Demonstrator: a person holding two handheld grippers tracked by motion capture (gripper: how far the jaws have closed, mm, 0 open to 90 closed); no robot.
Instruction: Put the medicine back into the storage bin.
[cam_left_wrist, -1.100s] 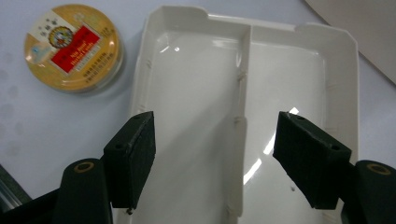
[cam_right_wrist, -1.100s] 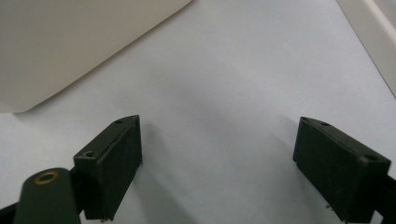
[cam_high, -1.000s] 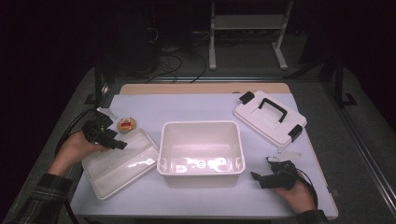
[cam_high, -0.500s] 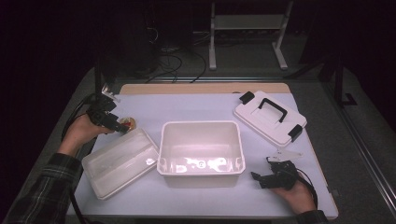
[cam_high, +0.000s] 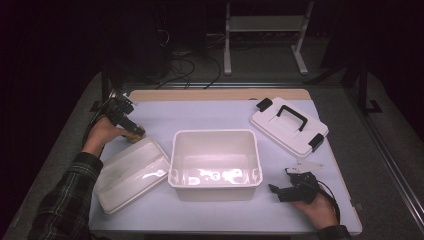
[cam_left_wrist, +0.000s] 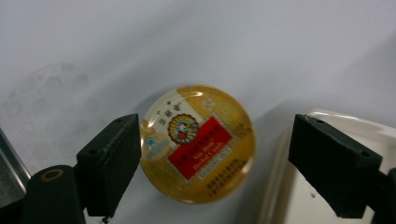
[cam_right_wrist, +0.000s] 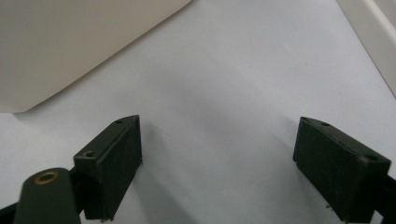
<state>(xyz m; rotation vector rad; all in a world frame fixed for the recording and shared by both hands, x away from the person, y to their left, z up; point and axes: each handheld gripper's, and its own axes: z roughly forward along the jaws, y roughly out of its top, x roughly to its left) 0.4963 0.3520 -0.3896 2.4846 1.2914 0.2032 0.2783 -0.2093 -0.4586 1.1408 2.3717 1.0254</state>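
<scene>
Now the left tongs (cam_left_wrist: 217, 154) hang over a small round tin (cam_left_wrist: 197, 143) with a gold face and a red label, which lies flat on the pale surface (cam_high: 210, 117). Their jaws stand apart and have just been opening wider. The tin is between them: in the left gripper view one jaw is just beside its edge, so close that I cannot tell if it touches, and the other jaw is clearly away from it, over the rim of a shallow white tray (cam_left_wrist: 327, 186).

Taking the big white tub (cam_high: 215, 162) in the middle of the surface as the landmark, the tin (cam_high: 134, 136) is to its left and a little farther from the person. It is mostly covered by the left tongs (cam_high: 137, 133) in the high view. The shallow white tray (cam_high: 130, 172) lies just beside the tub's left wall, and the tin sits near the tray's far corner.

To the right of the tub's near corner, the right tongs (cam_high: 275, 189) rest low in the person's hand, pointing at the tub. In the right gripper view these tongs (cam_right_wrist: 217, 172) are apart, with bare surface between them. Beyond the tub's far right corner lies a white lid (cam_high: 289, 125) with a black handle and black clips.
</scene>
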